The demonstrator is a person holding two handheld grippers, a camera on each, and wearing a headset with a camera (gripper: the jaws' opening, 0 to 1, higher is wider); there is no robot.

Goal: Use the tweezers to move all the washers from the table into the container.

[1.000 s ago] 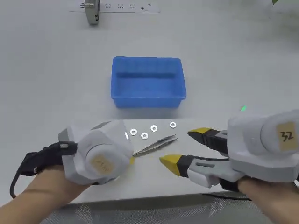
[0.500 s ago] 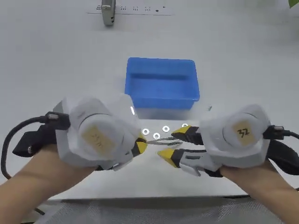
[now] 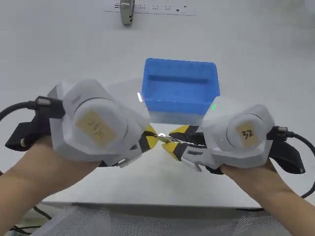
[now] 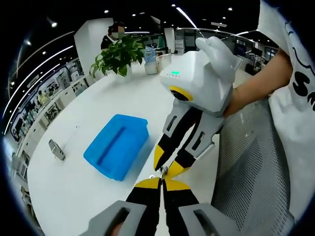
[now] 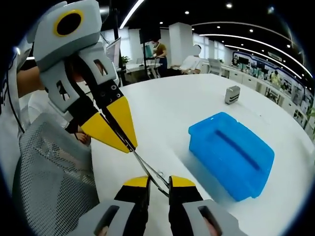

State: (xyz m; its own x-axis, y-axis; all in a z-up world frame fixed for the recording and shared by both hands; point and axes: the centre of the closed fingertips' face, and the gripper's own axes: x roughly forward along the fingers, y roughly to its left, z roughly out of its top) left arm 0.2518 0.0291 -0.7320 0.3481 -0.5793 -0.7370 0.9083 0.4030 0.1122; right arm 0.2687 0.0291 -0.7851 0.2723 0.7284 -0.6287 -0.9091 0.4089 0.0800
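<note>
Slim silver tweezers [image 5: 145,164] span my two tools, my left gripper [image 4: 161,183] pinched tight on one end, my right gripper [image 5: 158,183] flanking the other, its hold unclear, blue bin [image 3: 180,83] just beyond, table [image 3: 74,49] edge close beneath, open white top all round.

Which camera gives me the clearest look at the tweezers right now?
The right gripper view: the tweezers run from the shut tongs of the left gripper down between the tongs of the right gripper. The head view shows a short gleam between the yellow tips; the left gripper view, a sliver.
</note>
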